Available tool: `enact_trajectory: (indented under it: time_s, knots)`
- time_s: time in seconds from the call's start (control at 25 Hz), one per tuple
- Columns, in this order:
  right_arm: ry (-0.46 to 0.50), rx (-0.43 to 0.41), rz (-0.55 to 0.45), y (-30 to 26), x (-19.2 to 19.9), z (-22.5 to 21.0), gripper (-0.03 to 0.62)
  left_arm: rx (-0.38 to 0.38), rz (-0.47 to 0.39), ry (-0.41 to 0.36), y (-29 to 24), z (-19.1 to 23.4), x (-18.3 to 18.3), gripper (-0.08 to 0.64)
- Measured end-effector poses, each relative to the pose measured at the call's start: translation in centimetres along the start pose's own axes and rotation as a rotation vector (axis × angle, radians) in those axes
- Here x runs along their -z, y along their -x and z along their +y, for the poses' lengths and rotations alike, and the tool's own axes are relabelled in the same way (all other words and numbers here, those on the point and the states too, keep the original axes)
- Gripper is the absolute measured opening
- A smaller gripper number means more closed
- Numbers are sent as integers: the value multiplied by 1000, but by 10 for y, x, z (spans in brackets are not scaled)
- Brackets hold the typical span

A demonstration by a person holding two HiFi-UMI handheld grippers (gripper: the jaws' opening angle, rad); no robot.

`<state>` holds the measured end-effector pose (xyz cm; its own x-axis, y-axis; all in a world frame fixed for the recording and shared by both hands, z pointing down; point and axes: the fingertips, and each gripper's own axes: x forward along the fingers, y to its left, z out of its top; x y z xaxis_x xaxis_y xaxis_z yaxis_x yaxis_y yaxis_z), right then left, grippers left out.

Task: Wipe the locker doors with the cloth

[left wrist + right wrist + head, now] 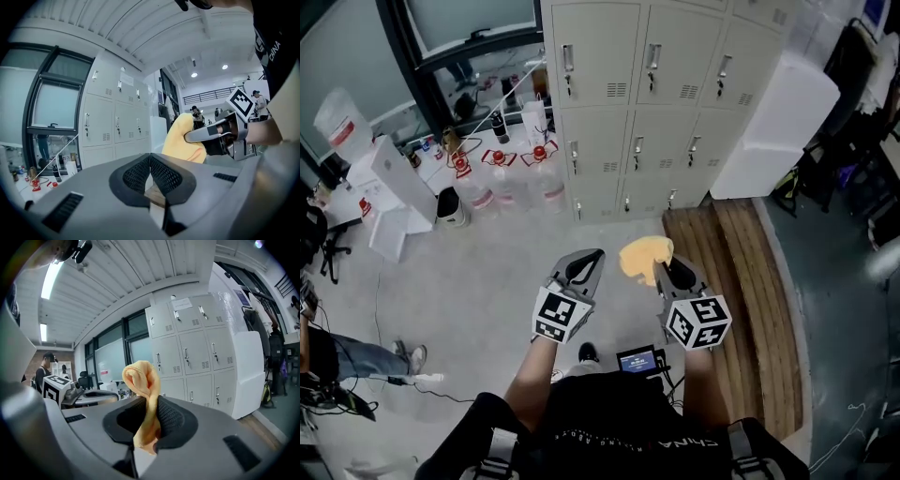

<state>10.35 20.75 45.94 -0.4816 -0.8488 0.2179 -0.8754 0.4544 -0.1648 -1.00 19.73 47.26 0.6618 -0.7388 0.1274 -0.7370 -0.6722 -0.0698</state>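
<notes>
A yellow cloth (645, 259) is pinched in my right gripper (667, 270), bunched up above the jaws; the right gripper view shows the cloth (143, 394) folded between the black pads. My left gripper (581, 269) hangs beside it, shut with nothing between its pads (149, 174). From the left gripper view the cloth (183, 140) and the right gripper (215, 137) appear to the right. The beige locker doors (652, 103) stand ahead, well beyond both grippers, and show as locker doors (192, 355) in the right gripper view.
A wooden platform (741, 281) lies on the floor right of the lockers. A white box (773, 127) leans by the lockers' right side. Water jugs (520, 183) and a white bin (450, 208) crowd the left. A person's leg (356, 356) shows at far left.
</notes>
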Motion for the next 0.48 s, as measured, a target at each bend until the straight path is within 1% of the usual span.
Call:
enact_trajectory:
  time_s: [0.24, 0.48]
  knots:
    - [5, 24, 20, -61, -5, 7, 84, 27, 14, -3, -24, 59, 8, 20]
    - [2, 25, 45, -100, -1, 3, 84, 38, 24, 24, -42, 87, 23, 20]
